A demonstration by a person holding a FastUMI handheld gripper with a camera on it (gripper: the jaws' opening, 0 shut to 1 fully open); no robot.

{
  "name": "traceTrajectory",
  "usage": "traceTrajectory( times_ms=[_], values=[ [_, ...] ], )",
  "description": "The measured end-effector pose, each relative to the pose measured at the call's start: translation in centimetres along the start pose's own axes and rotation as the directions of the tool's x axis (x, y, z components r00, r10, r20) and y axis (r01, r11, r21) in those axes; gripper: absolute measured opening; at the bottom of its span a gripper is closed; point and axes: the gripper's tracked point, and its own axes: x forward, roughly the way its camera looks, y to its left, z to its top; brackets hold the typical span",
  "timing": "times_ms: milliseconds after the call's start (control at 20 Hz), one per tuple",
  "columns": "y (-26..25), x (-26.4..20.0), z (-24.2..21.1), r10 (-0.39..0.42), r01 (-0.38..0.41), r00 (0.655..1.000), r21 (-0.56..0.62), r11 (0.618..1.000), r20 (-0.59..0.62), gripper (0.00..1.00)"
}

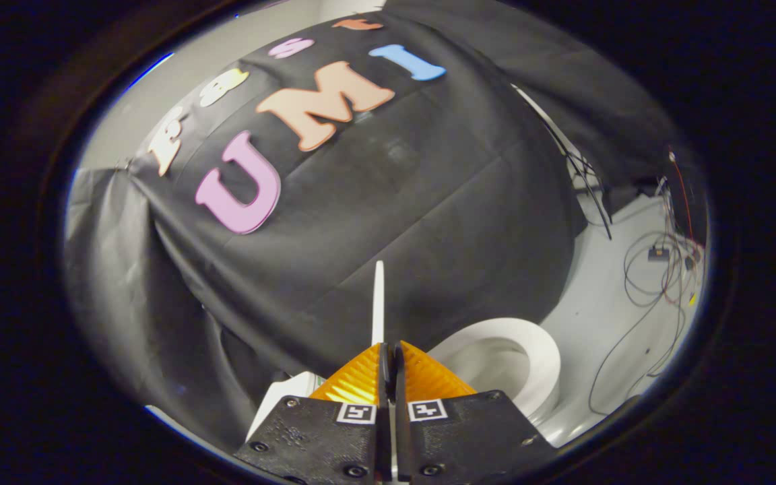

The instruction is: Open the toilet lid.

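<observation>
Thin white plastic toilet lid is raised and seen edge-on, a narrow blade standing up from between the closed tongs, both fingers pressed against its lower edge. White oval toilet seat lies exposed just right of the lid, ringing the open bowl.

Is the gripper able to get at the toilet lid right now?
Yes, it seems so: the gripper looks shut on the toilet lid, whose thin edge rises from between the fingers. Nothing stands between them. The open toilet seat lies beside it.
</observation>
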Motion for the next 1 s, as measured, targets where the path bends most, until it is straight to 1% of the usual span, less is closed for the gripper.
traceTrajectory(
  times_ms=[200, 450, 600, 750, 850, 1000],
  values=[
    [4.0, -0.1, 0.0, 0.022, -0.021, 1.000, -0.179, 0.984, 0.007, 0.03],
    [9.0, -0.9, -1.1, 0.062, -0.054, 0.998, -0.328, 0.943, 0.013, 0.03],
    [12.1, -1.6, -2.7, 0.107, -0.093, 0.994, -0.438, 0.894, 0.008, 0.03],
    [15.2, -1.6, -3.5, 0.117, -0.103, 0.993, -0.539, 0.836, -0.009, 0.03],
    [17.0, -1.5, -4.4, 0.134, -0.122, 0.991, -0.579, 0.806, -0.022, 0.03],
    [20.2, -1.5, -6.3, 0.191, -0.185, 0.980, -0.611, 0.770, -0.057, 0.03]
  ],
)
